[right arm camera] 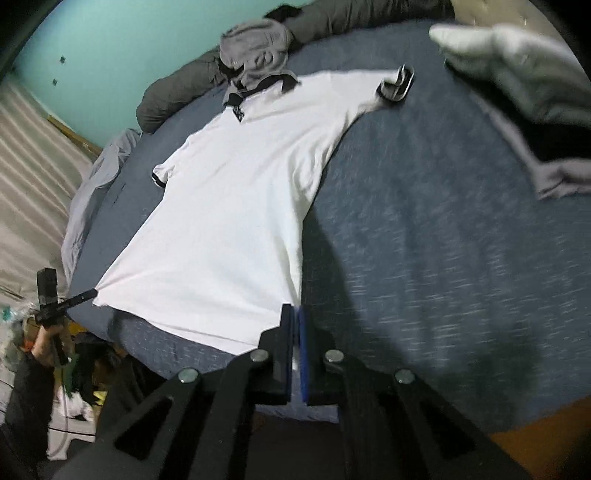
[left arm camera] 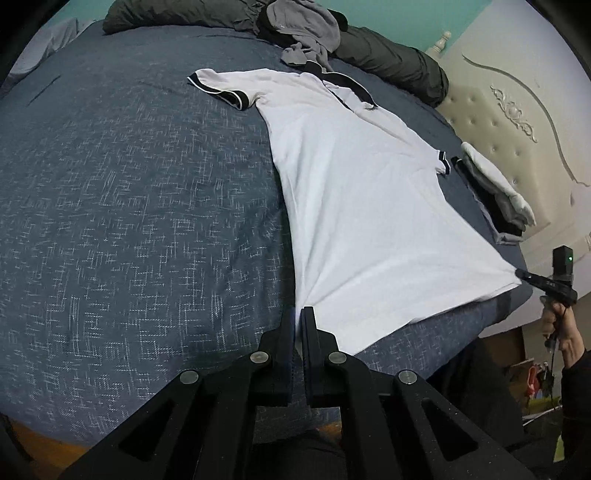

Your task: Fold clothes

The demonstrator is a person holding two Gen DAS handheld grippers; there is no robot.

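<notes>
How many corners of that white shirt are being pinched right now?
2. The left hand-held gripper pinches one hem corner of the shirt; the right hand-held gripper pinches the other. Sleeves and collar lie free.

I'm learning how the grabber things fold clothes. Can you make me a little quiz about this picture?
1. True or false: the white polo shirt lies spread flat on the blue bedspread.
2. What does the left gripper pinch? A) a sleeve B) a bottom corner of the shirt C) the collar
3. Fill in: the shirt's collar and sleeve bands are ____ in colour.

Key
1. True.
2. B. The right gripper pinches the other bottom corner, so the hem is pulled out between them.
3. Black. A gray garment lies just past the collar.
</notes>
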